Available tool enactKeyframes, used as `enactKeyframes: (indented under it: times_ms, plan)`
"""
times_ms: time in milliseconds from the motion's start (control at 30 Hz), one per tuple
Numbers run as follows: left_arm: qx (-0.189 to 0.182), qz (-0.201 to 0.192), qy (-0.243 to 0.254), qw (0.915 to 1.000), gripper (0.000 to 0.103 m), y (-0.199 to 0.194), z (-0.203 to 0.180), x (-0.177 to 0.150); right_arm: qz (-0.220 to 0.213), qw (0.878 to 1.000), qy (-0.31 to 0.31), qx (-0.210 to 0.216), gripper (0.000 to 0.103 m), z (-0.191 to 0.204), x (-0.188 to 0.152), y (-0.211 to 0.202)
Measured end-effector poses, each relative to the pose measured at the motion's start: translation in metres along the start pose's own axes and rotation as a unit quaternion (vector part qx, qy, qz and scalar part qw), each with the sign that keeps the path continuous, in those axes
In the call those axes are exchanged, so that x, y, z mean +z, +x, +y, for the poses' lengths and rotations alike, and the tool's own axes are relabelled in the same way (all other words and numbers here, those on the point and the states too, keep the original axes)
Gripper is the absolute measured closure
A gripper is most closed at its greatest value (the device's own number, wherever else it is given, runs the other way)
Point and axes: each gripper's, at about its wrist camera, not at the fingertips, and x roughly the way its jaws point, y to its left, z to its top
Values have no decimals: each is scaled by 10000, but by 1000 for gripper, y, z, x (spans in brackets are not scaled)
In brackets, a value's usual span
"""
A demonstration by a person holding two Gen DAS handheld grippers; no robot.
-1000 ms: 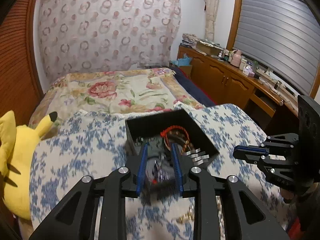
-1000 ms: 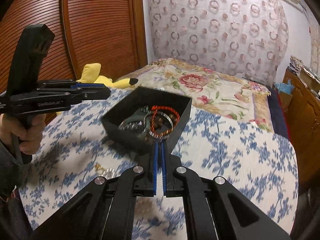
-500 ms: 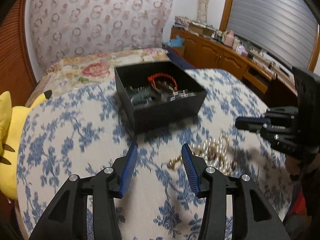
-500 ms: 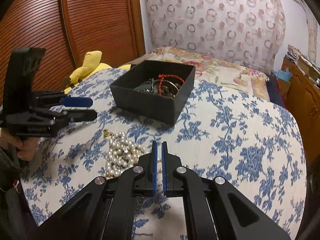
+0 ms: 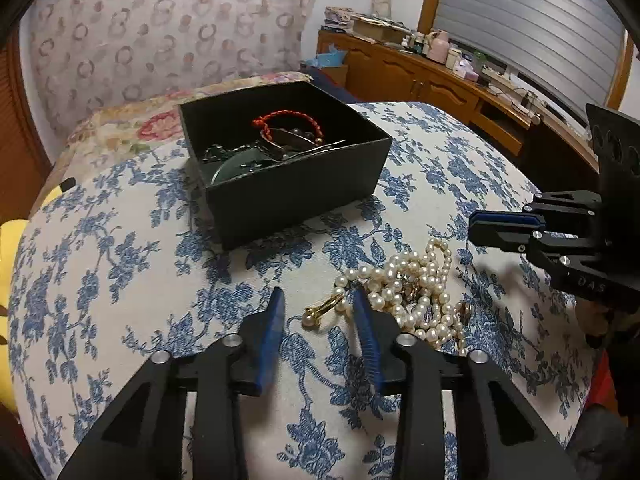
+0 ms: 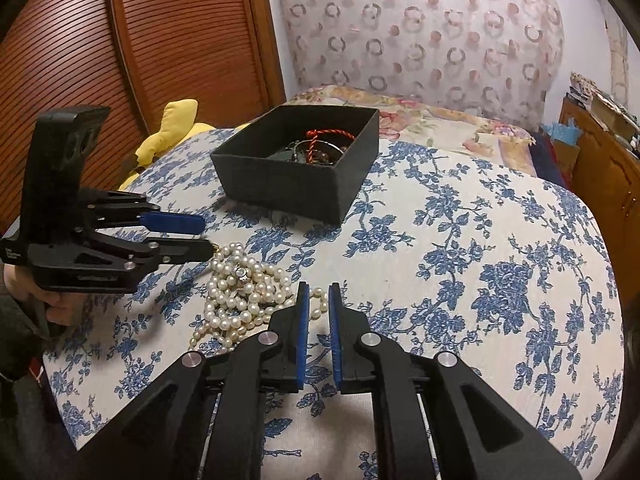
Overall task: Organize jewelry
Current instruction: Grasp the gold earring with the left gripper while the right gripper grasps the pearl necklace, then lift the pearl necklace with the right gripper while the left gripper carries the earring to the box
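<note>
Two wrist views of one scene; positions are given relative to the black box [image 5: 296, 196], which stands open on the desk [image 5: 120, 240] under a blue-flowered cloth.

Far left of the box, off the desk edge, we see a yellow plush toy [image 6: 176, 128].

Left of the box and nearer the person, we see the left gripper [image 5: 317, 296], held by a hand [image 6: 60, 308] in a dark sleeve and tilted down toward the cloth. Its fingers [image 5: 272, 320] stand apart and are closing. A small gold clip [image 5: 322, 309] lies on the cloth between them, and neither finger presses on it.

In front of the box, apart from its near wall, we find the pearl necklace [image 5: 404, 280], heaped in loose coils on the cloth and outside the box. The gold clip lies at the heap's left edge. Inside the box we note a red cord bracelet [image 5: 288, 118] on top of darker metal pieces, which we cannot tell apart.

Right of the heap, and also in front of the box, we see the right gripper [image 6: 319, 288]. Its fingers [image 6: 302, 320] show a narrow gap and are opening. Their tips sit at the heap's right edge, and a pearl shows in the gap, but we see no finger pressing on it.

Behind the box lies a bed [image 6: 440, 116] with a flowered cover. Far right of the box runs a wooden sideboard [image 5: 420, 76] crowded with small items.
</note>
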Motion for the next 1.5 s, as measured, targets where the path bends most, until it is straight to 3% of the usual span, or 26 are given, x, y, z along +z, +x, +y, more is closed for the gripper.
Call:
enactKeyframes:
  times_ms: [67, 300, 467, 767, 933, 1000, 1133, 1267, 1500]
  plan:
    - [-25, 32, 7, 10000, 84, 3, 0, 0, 20, 10000, -33, 33, 92, 3, 0, 2]
    - [-71, -54, -48, 9999, 85, -3, 4, -3, 84, 9997, -174, 148, 92, 13, 4, 9]
    - [-37, -200, -274, 9994, 85, -15, 14, -6, 175, 9994, -249, 153, 81, 16, 4, 13]
    - [9, -322, -430, 9986, 85, -26, 21, -13, 348, 9989, -209, -250, 81, -2, 3, 20]
    - [4, -341, -445, 9984, 85, -25, 20, -15, 513, 9970, -490, -320, 81, 9, 5, 33]
    - [2, -351, -453, 9984, 85, -26, 20, -15, 505, 9956, -648, -456, 81, 14, 6, 36]
    - [9, -387, -462, 9982, 85, -29, 19, -17, 487, 9954, -695, -436, 97, 15, 7, 39]
    - [12, -441, -487, 9978, 85, -35, 17, -19, 488, 9953, -731, -418, 97, 15, 4, 35]
    - [51, -589, -480, 9971, 85, -50, 11, -22, 129, 9946, -611, -827, 97, 6, 1, 2]
